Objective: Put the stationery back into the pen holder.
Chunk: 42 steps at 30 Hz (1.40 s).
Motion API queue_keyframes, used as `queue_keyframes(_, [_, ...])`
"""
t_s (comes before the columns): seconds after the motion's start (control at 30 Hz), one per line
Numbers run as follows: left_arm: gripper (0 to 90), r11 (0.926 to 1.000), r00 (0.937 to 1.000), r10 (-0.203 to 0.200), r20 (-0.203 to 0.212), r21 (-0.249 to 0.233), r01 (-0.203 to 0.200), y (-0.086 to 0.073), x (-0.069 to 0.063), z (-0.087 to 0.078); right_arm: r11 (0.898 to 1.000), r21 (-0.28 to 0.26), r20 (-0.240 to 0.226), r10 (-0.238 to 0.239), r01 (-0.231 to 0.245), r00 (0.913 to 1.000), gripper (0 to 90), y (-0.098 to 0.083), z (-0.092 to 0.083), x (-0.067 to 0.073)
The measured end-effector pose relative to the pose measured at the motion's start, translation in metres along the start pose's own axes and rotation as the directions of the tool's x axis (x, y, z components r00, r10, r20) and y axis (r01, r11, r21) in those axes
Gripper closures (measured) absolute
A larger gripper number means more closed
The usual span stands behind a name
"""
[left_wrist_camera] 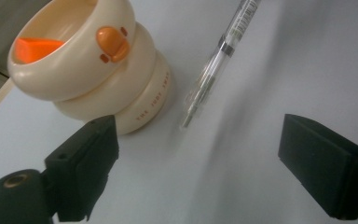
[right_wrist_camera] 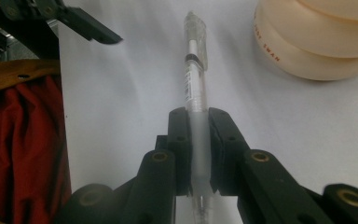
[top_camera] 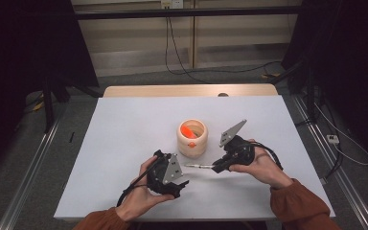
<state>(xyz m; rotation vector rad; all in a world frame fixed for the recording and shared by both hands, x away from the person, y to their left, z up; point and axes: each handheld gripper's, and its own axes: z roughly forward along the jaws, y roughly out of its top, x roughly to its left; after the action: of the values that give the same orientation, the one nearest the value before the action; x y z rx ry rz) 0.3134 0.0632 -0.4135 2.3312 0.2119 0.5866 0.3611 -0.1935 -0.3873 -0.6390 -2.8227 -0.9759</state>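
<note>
Nearest the camera, the left gripper [top_camera: 172, 175] stood with its jaws wide and nothing between them, low over the white table [top_camera: 124, 143]. To its right, the right gripper [top_camera: 219, 166] clamped a clear pen [top_camera: 197, 166], tip pointing left, just in front of a cream duck-faced cup [top_camera: 191, 139].

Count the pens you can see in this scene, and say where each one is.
1: a clear pen, clamped in the right gripper beside the cream pot. The orange item inside the pot cannot be identified.
</note>
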Motion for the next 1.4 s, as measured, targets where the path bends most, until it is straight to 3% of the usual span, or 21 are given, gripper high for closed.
queue_keyframes(0.1, [13.6, 0.9996, 0.9996, 0.029, 0.002, 0.007, -0.029, 0.004, -0.004, 0.006, 1.000, -0.005, -0.006, -0.001, 0.001, 1.0000, 80.1, 0.002, 0.001, 0.002])
queue_keyframes(0.2, [14.5, 0.9971, 0.9967, 0.075, -0.032, 0.015, -0.074, 0.007, -0.007, 0.011, 1.000, 0.000, -0.012, -0.002, 0.002, 0.9999, 80.1, 0.004, 0.003, 0.003])
queue_keyframes(0.33, [18.4, 0.9950, 0.9935, 0.100, -0.055, 0.015, -0.099, 0.008, -0.007, 0.016, 1.000, -0.001, -0.022, -0.010, 0.010, 0.9997, 80.1, 0.008, 0.006, 0.004])
queue_keyframes(0.6, [36.9, 0.9970, 0.9959, 0.075, -0.051, 0.021, -0.074, 0.007, -0.004, 0.022, 1.000, 0.000, -0.029, -0.020, 0.020, 0.9994, 80.1, 0.016, 0.014, 0.006])
queue_keyframes(0.7, [46.5, 0.9950, 0.9949, 0.092, -0.041, 0.042, -0.090, 0.008, -0.006, 0.023, 1.000, 0.009, -0.036, -0.018, 0.019, 0.9992, 80.1, 0.019, 0.017, 0.007])
queue_keyframes(0.93, [63.3, 0.9925, 0.9923, 0.118, -0.036, 0.034, -0.117, 0.009, -0.016, 0.025, 1.000, 0.008, -0.047, -0.025, 0.026, 0.9986, 80.1, 0.024, 0.023, 0.008])
queue_keyframes(1.1, [70.0, 0.9908, 0.9912, 0.131, -0.021, 0.038, -0.130, 0.010, -0.018, 0.027, 1.000, 0.011, -0.055, -0.027, 0.027, 0.9981, 80.1, 0.024, 0.025, 0.008])
queue_keyframes(1.13, [71.3, 0.9868, 0.9880, 0.153, -0.022, 0.058, -0.151, 0.010, -0.016, 0.026, 1.000, 0.011, -0.055, -0.027, 0.028, 0.9981, 80.1, 0.024, 0.026, 0.008])
queue_keyframes(1.17, [73.6, 0.9911, 0.9917, 0.127, -0.017, 0.040, -0.127, 0.009, -0.016, 0.027, 1.000, 0.014, -0.055, -0.025, 0.026, 0.9981, 80.1, 0.024, 0.026, 0.008])
queue_keyframes(1.23, [74.1, 0.9926, 0.9927, 0.119, -0.019, 0.025, -0.119, 0.008, -0.017, 0.028, 1.000, 0.015, -0.057, -0.026, 0.027, 0.9981, 80.1, 0.024, 0.027, 0.008])
queue_keyframes(1.3, [74.4, 0.9910, 0.9911, 0.131, -0.024, 0.032, -0.130, 0.008, -0.017, 0.028, 1.000, 0.017, -0.055, -0.025, 0.026, 0.9982, 80.1, 0.024, 0.027, 0.007])
queue_keyframes(1.33, [74.7, 0.9866, 0.9872, 0.158, -0.020, 0.044, -0.157, 0.009, -0.015, 0.027, 1.000, 0.010, -0.056, -0.026, 0.027, 0.9981, 80.0, 0.024, 0.027, 0.007])
queue_keyframes(1.37, [75.2, 0.9764, 0.9792, 0.203, -0.010, 0.077, -0.201, 0.010, -0.013, 0.025, 1.000, 0.011, -0.057, -0.026, 0.026, 0.9980, 80.1, 0.023, 0.027, 0.007])
queue_keyframes(1.4, [75.5, 0.9800, 0.9818, 0.189, -0.013, 0.064, -0.188, 0.010, -0.014, 0.026, 1.000, 0.011, -0.057, -0.026, 0.026, 0.9980, 80.1, 0.023, 0.027, 0.007])
